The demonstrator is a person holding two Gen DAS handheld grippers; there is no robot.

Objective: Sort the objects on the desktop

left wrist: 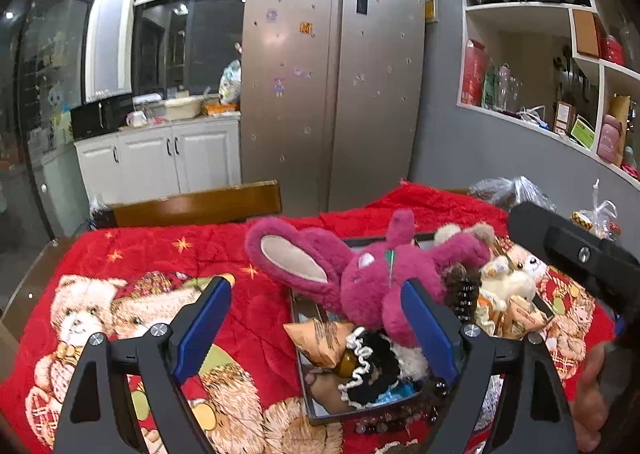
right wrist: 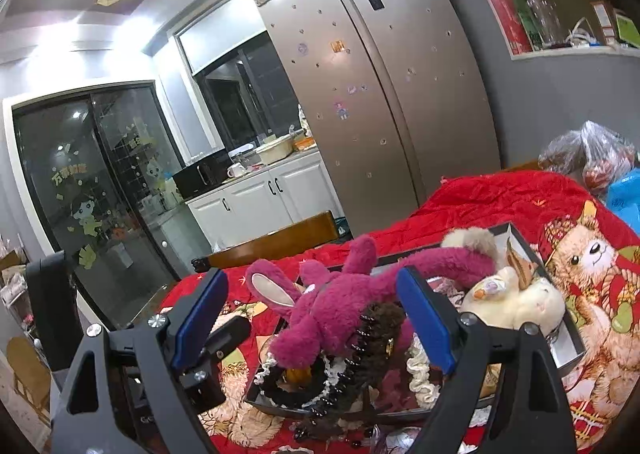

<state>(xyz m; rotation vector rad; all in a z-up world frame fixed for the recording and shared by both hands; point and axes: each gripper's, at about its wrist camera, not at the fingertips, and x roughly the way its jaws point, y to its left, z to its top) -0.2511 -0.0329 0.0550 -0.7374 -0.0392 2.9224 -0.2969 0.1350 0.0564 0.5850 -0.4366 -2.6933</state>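
Plainly, the scene in lines:

Left tool [left wrist: 316, 318]: released, blue pads spread wide with nothing pressed between them; it hovered over the near-left edge of the tray, probably drawn clear so the next pick could be chosen.

Right tool [right wrist: 312, 310]: released as well, gripping nothing; the pink plush lay beyond its pads, not between them in contact.

Tray [left wrist: 304, 306]: a shallow dark box on the red blanket [left wrist: 160, 254], crowded because it served as the collecting place for the loose things.

Pink plush rabbit [left wrist: 360, 278]: sprawled on top of the heap, long ear hanging over the tray's left rim; it looked dropped rather than arranged.

Cream plush [right wrist: 520, 302]: at the tray's right end, beside the rabbit's arm.

Dark hair claw [right wrist: 372, 338]: near edge of the tray, under the rabbit, next to a black-and-white frilled scrunchie [left wrist: 368, 366].

Snack packet [left wrist: 320, 342]: near-left in the tray, tilted against the pile.

Judgement: sorting looked well advanced, since most small things sat inside the tray.

Background: a steel fridge [left wrist: 332, 85] stood far behind the counter.
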